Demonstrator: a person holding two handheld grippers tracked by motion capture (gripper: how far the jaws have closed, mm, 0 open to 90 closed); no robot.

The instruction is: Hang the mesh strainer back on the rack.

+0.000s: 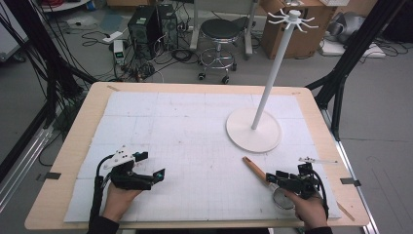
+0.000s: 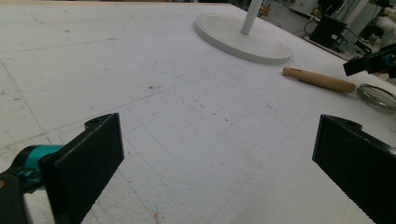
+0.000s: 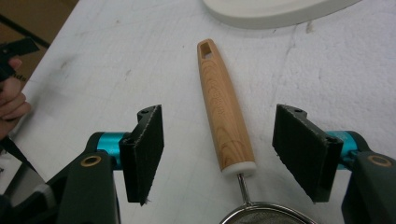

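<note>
Left gripper rests low over the white mat at the near-left of the tabletop, well apart from the work. Its jaws stand wide, nothing between them, bare mat showing in the gap in the left gripper view. Leave it parked there; it is no use to this grasp.

Mid-mat: nothing lies there.

Right of centre, far side: white hanging stand, round base flat on the mat, pole upright, hooks at the top. Strainer lies flat on the mat just this side of the base, apart from it. Wooden handle points toward the stand, slotted end farthest from you; metal mesh bowl nearest your right hand.

Right gripper sits low over the strainer, jaws open wide, one pad on either side of the handle near its white collar, neither pad touching the wood. Not held yet.

Judgement for the grasp: you are well lined up. Handle runs slightly aslant between the pads, so square the wrist a touch. Drop until the pads flank the handle's thickest part, then close evenly. Grip the wood, not the thin wire neck. Keep the slotted end free, since it looks meant for a hook
</note>
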